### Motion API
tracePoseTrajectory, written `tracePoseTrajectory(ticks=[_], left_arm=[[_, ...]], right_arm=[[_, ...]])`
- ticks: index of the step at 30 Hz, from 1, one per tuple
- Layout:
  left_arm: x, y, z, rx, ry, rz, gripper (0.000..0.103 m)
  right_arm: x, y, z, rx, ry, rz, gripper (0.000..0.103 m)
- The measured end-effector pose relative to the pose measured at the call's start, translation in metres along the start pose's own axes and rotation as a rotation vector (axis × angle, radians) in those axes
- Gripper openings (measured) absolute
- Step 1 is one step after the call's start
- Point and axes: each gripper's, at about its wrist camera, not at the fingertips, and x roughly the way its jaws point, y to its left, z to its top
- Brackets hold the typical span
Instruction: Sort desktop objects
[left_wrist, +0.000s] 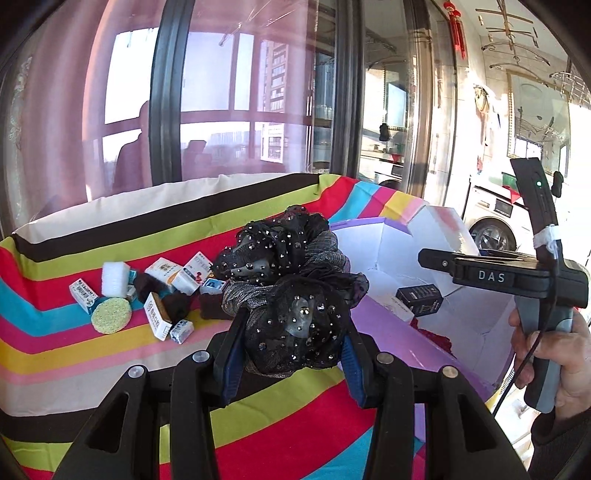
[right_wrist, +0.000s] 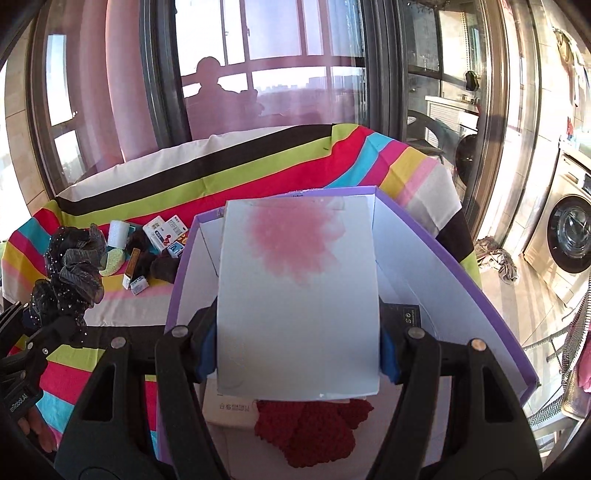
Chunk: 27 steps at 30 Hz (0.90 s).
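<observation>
Left wrist view, jaws: the left gripper (left_wrist: 291, 332) has its jaws drawn in narrow on a black sequinned fabric bundle (left_wrist: 288, 280), blue pads pressing into it from both sides.
Bundle, feel: judged soft, light and springy; gauze and ruffles squash under the pads, so the hold looks secure, though loose frills could snag or trail.
Bundle, where to hold: by the dense middle, as now; a frill alone would likely slip out.
Bundle, place: lifted clear above the striped cloth (left_wrist: 110, 369) of the tabletop, just left of the purple box (left_wrist: 391, 328).
Right wrist view, jaws: the right gripper (right_wrist: 298, 347) has its jaws set wide and closed on a pale flat carton (right_wrist: 299, 288), pads on its two long side edges.
Carton, feel: judged stiff, light and smooth-faced; thin walls could dent if squeezed, and the slick sides may slide.
Carton, where to hold: across the narrow width near the lower half, as it is now.
Carton, place: held over the open purple box, above a red knitted piece (right_wrist: 314, 432) and a white packet (right_wrist: 231, 408) inside.
Box, other contents: a small dark carton (left_wrist: 419, 297) lies against the inner wall.
Tabletop, remaining: small medicine boxes (left_wrist: 162, 314), a white foam block (left_wrist: 116, 278) and a round yellow sponge (left_wrist: 111, 313), clustered well left of the box.
Remaining items, feel: all look light; sponge and foam soft, boxes crushable.
</observation>
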Motion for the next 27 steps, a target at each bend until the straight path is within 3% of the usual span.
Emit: tracePoseTrajectory(ticks=[6, 16, 27], left_arm=[[0.015, -0.036, 0.012, 0.056, 0.011, -0.081, 0.046], [0.071, -0.059, 0.046, 0.080, 0.048, -0.085, 0.046], [0.104, -0.064, 0.037, 0.069, 0.114, -0.098, 0.048]], right_arm=[[0.003, -0.027, 0.001, 0.075, -0.020, -0.008, 0.069], [0.010, -0.030, 0.002, 0.068, 0.010, -0.015, 0.070], [0.009, -0.032, 0.002, 0.077, 0.008, 0.004, 0.070]])
